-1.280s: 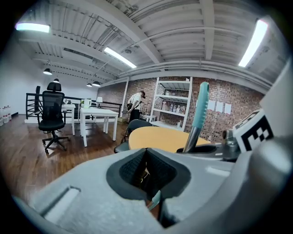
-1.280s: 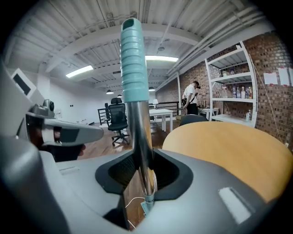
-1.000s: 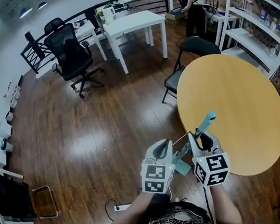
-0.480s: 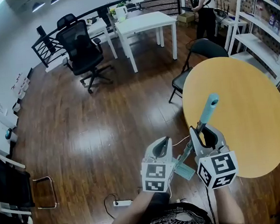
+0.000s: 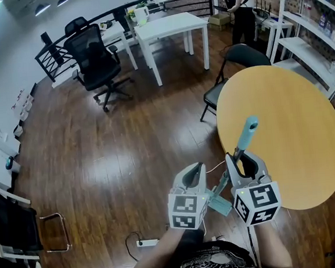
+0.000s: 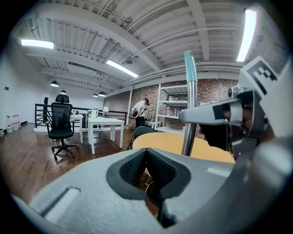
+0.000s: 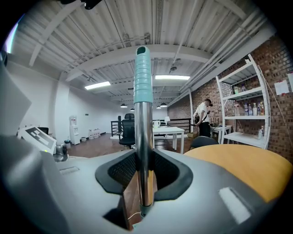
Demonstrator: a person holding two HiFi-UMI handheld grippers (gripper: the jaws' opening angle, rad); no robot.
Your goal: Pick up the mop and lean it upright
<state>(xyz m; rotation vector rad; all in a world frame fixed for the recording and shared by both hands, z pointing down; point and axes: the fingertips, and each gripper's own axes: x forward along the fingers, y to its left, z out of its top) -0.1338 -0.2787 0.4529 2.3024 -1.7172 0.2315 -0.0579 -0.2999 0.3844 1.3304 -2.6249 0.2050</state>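
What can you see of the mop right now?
The mop is a shiny metal pole with a ribbed teal grip on top and a teal piece lower down. It stands nearly upright, clamped between the jaws of the right hand-held gripper. Its top shows over the table edge; contact there is unclear.

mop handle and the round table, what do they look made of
Mop pole: likely metal, polished, with shiny reflections along it. Its grip: teal, matte, ribbed, probably plastic or rubber. Round table: smooth light wood-look top, possibly laminate; no grain visible.
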